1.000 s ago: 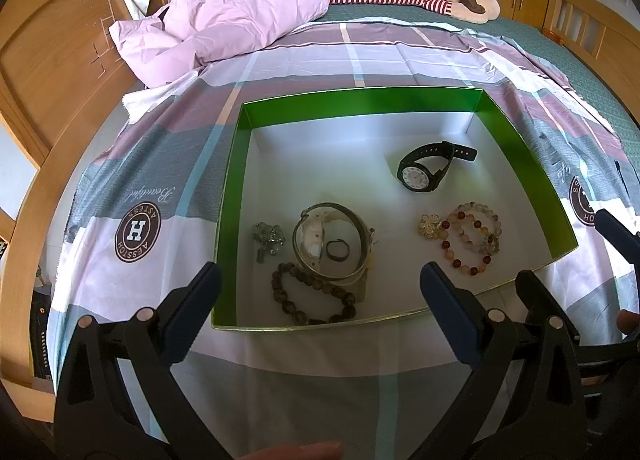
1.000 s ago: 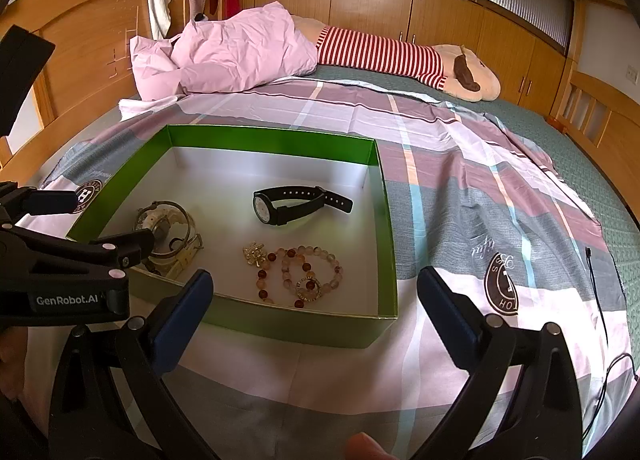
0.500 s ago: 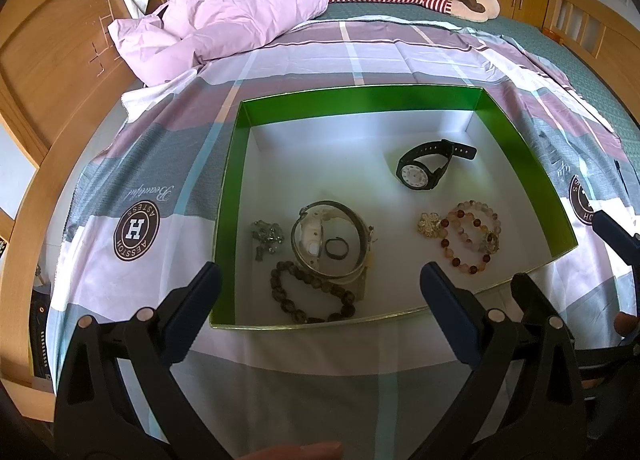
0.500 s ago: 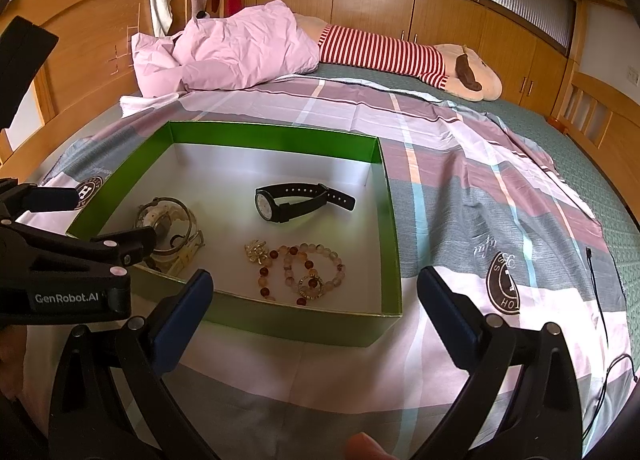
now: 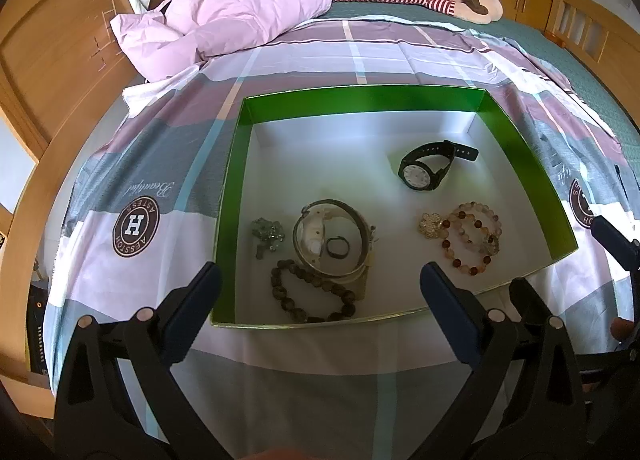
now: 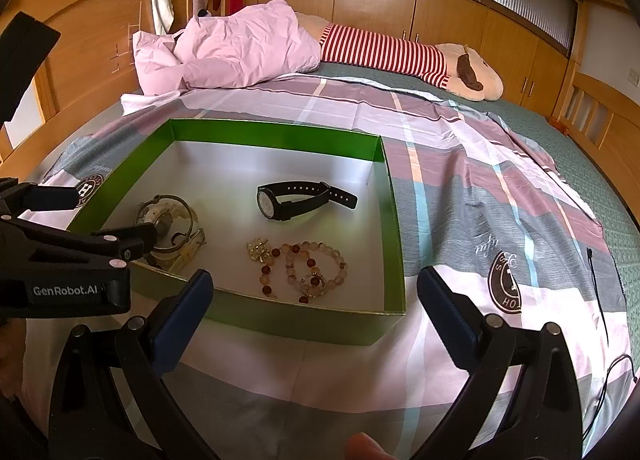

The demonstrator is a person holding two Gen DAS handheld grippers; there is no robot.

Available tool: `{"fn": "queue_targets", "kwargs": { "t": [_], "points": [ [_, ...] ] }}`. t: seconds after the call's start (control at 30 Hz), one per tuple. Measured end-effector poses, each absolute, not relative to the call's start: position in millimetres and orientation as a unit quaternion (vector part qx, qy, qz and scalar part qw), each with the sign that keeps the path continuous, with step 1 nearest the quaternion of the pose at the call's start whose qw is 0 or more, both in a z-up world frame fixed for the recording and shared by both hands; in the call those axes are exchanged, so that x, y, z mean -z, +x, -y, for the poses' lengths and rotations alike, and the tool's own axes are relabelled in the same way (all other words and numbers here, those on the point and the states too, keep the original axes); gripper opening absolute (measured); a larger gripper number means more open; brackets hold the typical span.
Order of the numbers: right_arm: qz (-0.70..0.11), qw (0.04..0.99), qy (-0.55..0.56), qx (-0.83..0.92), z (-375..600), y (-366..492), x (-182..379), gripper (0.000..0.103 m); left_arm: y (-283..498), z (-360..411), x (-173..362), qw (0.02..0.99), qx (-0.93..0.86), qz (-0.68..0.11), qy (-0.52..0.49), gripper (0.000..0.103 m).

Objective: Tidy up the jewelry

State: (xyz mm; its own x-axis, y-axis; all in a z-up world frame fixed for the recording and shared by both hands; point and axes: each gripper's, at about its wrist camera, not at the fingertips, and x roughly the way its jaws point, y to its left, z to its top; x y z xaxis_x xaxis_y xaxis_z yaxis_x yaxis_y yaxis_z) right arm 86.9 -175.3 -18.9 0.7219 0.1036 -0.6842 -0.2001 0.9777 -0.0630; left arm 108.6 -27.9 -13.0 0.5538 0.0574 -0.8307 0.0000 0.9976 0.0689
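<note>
Left tool [image 5: 318,286] and right tool [image 6: 314,292], both spread wide and empty, hover at the near wall of the green box [image 5: 362,93] (scarcely nearer than a second ago), the black watch [image 5: 424,173] and bead bracelets [image 5: 472,238] lying ahead, ungrasped.

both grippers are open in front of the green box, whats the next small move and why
Probably ease the left gripper forward and down over the dark brown beaded bracelet. It lies closest to that gripper, just inside the near wall of the green cardboard box, and partly under the silver metal bangle, so it may need a careful pick. Both grippers are open and empty.
</note>
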Motion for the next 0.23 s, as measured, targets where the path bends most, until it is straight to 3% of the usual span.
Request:
{"fn": "queue_targets", "kwargs": {
  "t": [0.23],
  "points": [
    [-0.364,0.925,-0.068,-0.084,174.8,86.6,20.1,0.100,109.7,26.7,13.9,0.878,-0.011,-0.478,0.026,0.098]
  ]
}}
